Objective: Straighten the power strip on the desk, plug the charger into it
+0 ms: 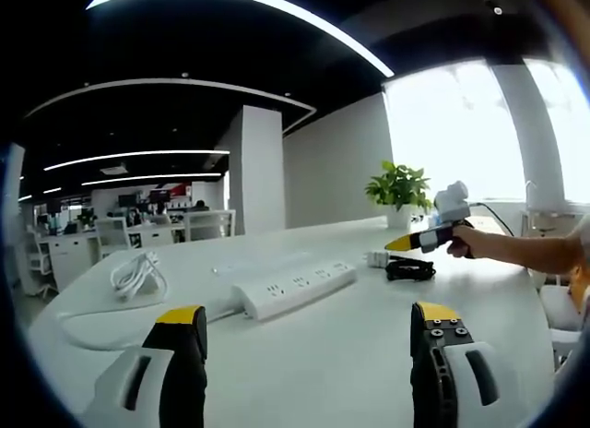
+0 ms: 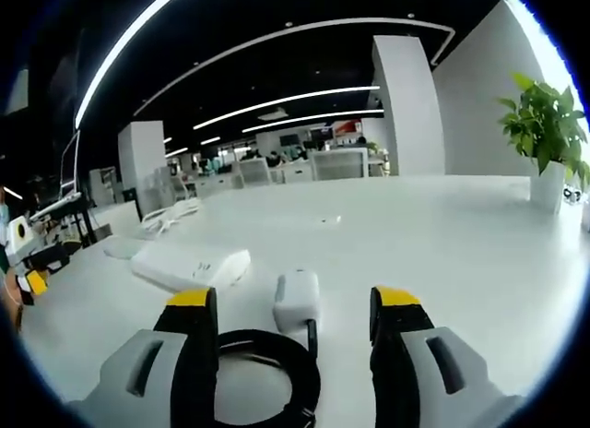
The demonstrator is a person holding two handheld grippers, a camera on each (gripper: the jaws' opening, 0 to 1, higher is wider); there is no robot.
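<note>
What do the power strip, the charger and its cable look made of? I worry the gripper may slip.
Power strip: looks like smooth white hard plastic with a faint sheen. Charger: the same kind of glossy white plastic, with rounded edges. Black cable: likely rubbery sheathing, matte, lying in a soft coil. All judged by look alone.

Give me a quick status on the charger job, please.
Both grippers open: left gripper, right gripper. Right lined up on charger, not gripping. Power strip lies apart. Nothing in the way.
</note>
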